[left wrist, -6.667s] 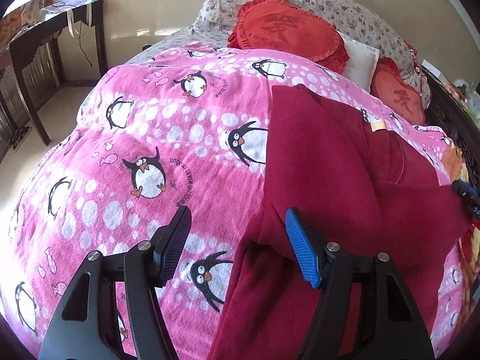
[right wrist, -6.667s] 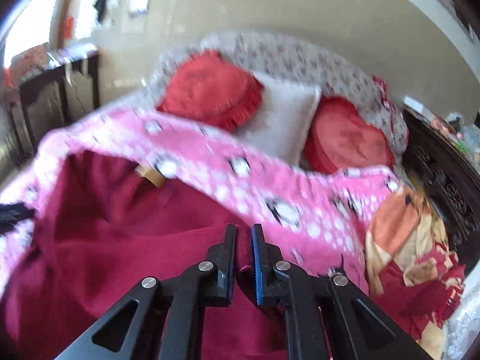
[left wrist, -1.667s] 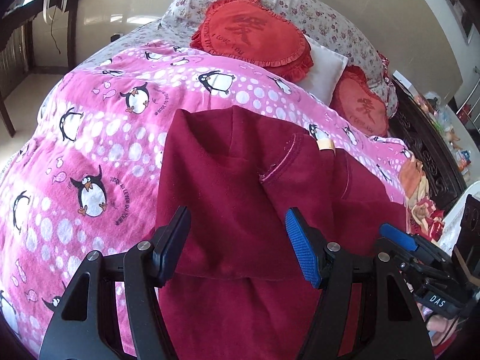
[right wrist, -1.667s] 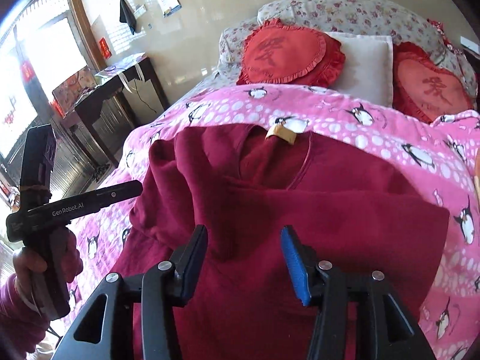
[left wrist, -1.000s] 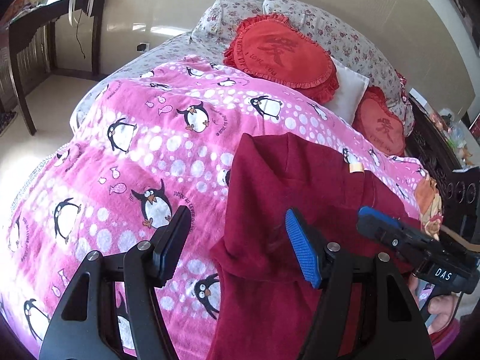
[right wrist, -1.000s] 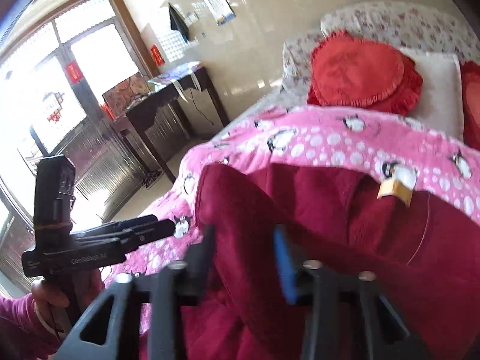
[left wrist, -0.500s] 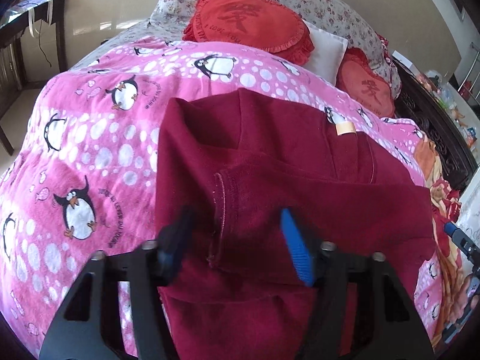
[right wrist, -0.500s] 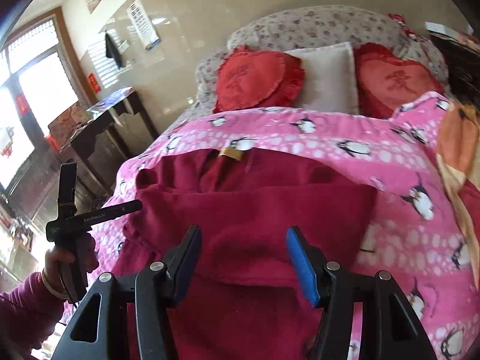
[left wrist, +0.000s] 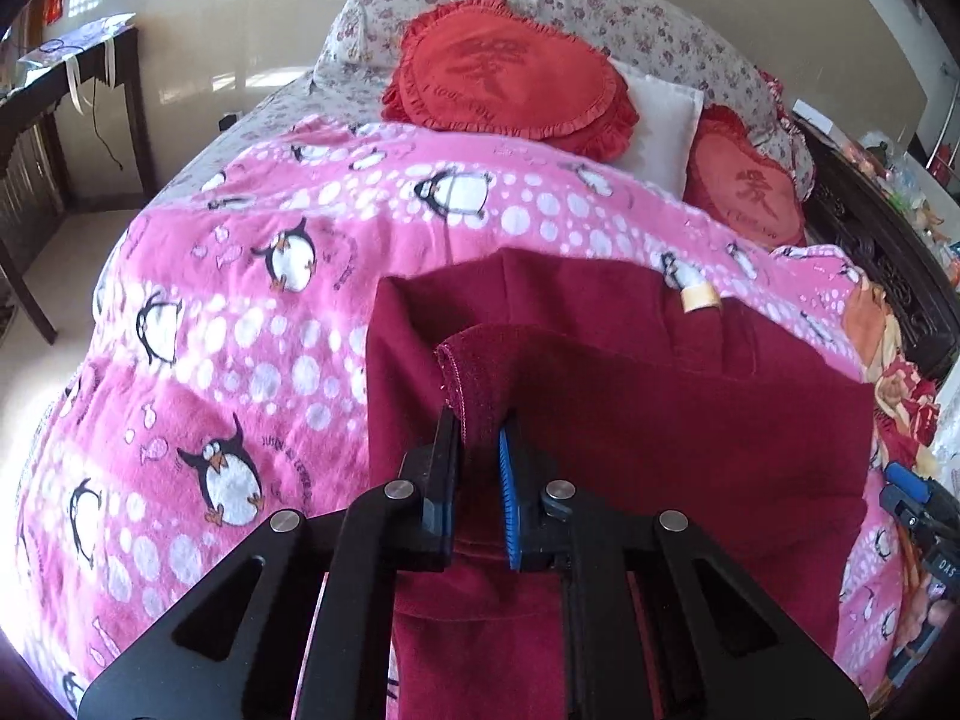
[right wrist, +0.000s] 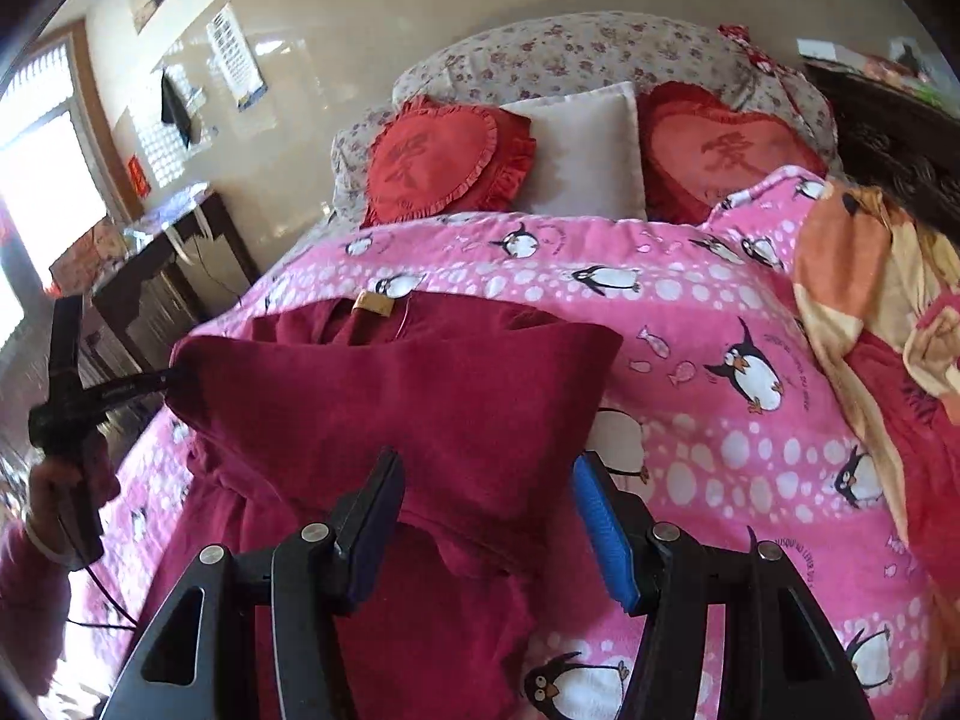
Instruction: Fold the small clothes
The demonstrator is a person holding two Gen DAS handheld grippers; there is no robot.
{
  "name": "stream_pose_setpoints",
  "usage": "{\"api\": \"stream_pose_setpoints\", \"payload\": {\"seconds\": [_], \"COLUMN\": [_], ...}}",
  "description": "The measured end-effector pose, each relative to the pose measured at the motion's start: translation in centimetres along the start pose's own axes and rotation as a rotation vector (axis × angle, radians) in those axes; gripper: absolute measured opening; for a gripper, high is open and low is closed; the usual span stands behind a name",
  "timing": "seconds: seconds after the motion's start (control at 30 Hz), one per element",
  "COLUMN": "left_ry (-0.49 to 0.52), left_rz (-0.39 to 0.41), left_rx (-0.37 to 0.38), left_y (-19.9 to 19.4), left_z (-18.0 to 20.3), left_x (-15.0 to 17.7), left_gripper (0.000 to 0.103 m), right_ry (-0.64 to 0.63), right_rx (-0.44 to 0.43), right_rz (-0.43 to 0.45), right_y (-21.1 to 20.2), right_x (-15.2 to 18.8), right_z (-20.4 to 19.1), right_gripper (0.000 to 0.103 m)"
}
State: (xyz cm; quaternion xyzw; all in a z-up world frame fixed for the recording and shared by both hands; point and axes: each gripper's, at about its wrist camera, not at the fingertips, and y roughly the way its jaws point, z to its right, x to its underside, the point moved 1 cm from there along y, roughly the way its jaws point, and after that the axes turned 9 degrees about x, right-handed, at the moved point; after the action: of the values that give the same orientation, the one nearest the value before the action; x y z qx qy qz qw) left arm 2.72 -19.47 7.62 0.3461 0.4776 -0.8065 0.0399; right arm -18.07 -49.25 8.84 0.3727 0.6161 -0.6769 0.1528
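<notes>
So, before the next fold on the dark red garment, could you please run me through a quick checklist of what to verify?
1. Left gripper has fabric: ok, shut on the stitched cuff of the dark red garment.
2. Right gripper free to take a hold: ok, open above the garment, nothing between its fingers.
3. Folded flap flat: not ok, its left corner is lifted off the pink penguin blanket.
4. Collar label visible for orientation: ok, on the far edge.
5. Room to the right: ok, bare blanket before the orange floral cloth.
6. Lower hem straight: cannot tell, hidden behind the grippers.
</notes>
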Motion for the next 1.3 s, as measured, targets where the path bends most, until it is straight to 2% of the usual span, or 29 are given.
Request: {"api": "stream_pose_setpoints", "payload": {"seconds": [0.03,0.1,0.13,0.2,0.27,0.33,0.43,0.5,0.57,0.67,0.77,0.8,0.93,1.03,1.07,1.13,1.17,1.23,1.27,1.3], "left_ry": [-0.003,-0.011,-0.019,-0.020,-0.005,0.000,-0.011,-0.021,-0.030,-0.013,0.030,0.038,0.018,0.006,0.006,0.012,0.017,0.017,0.013,0.011], "left_rz": [-0.017,-0.028,-0.025,-0.021,-0.024,-0.021,-0.019,-0.024,-0.028,-0.024,-0.024,-0.026,-0.024,-0.022,-0.024,-0.025,-0.027,-0.031,-0.030,-0.024], "left_rx": [-0.018,-0.027,-0.018,-0.005,-0.010,-0.009,-0.012,-0.019,-0.020,-0.010,-0.030,-0.038,-0.035,-0.035,-0.036,-0.036,-0.039,-0.037,-0.031,-0.023], "left_y": [0.6,1.2,1.2,1.1,1.1,1.0,1.1,1.2,1.2,0.7,0.8,1.0,1.5,1.7,1.8,1.9,2.0,2.2,2.1,2.0], "left_z": [-0.2,-0.7,-1.0,-1.1,-0.9,-0.6,-0.6,-0.7,-0.9,-0.8,-0.4,-0.3,-0.3,-0.4,-0.4,-0.3,-0.3,-0.3,-0.3,-0.3], "left_x": [0.5,1.3,1.4,1.4,1.2,1.0,1.1,1.2,1.3,1.5,1.7,1.7,1.7,1.8,1.8,1.8,1.8,1.7,1.6,1.5], "left_gripper": [0.011,0.011,0.011,0.011,0.011,0.011,0.011,0.011,0.011,0.011,0.011,0.011,0.011,0.011,0.011,0.011,0.011,0.011,0.011,0.011], "right_ry": [-0.055,-0.177,-0.200,-0.229,-0.185,-0.113,-0.010,0.042,0.035,-0.079,-0.085,-0.065,0.076,0.200,0.227,0.274,0.288,0.260,0.227,0.214], "right_rx": [0.027,0.105,0.115,0.116,0.086,0.049,0.010,0.024,0.062,0.147,0.156,0.157,0.100,0.073,0.057,-0.021,-0.048,-0.037,-0.007,-0.004], "right_rz": [-0.018,-0.131,-0.170,-0.182,-0.211,-0.179,-0.063,-0.010,-0.034,-0.168,-0.224,-0.220,-0.090,-0.027,-0.047,-0.077,-0.078,-0.094,-0.099,-0.081], "right_y": [0.8,2.7,3.1,2.2,1.4,-0.1,-1.9,-1.5,-0.1,2.3,2.1,1.6,-0.6,-0.2,0.7,2.1,2.8,4.2,4.6,4.5], "right_x": [0.5,2.5,3.5,5.3,5.6,4.8,2.8,1.7,1.4,4.1,6.0,6.0,3.1,0.6,-0.1,-0.8,-1.4,-2.2,-2.6,-3.1], "right_z": [-0.9,-2.3,-2.3,-1.9,-0.8,0.6,1.5,1.4,0.5,-0.9,-0.4,0.1,2.2,3.1,3.2,3.5,3.5,3.2,3.1,3.2], "right_gripper": [0.055,0.042,0.041,0.041,0.041,0.041,0.041,0.041,0.041,0.041,0.041,0.041,0.041,0.067,0.071,0.071,0.070,0.042,0.020,0.016]}}
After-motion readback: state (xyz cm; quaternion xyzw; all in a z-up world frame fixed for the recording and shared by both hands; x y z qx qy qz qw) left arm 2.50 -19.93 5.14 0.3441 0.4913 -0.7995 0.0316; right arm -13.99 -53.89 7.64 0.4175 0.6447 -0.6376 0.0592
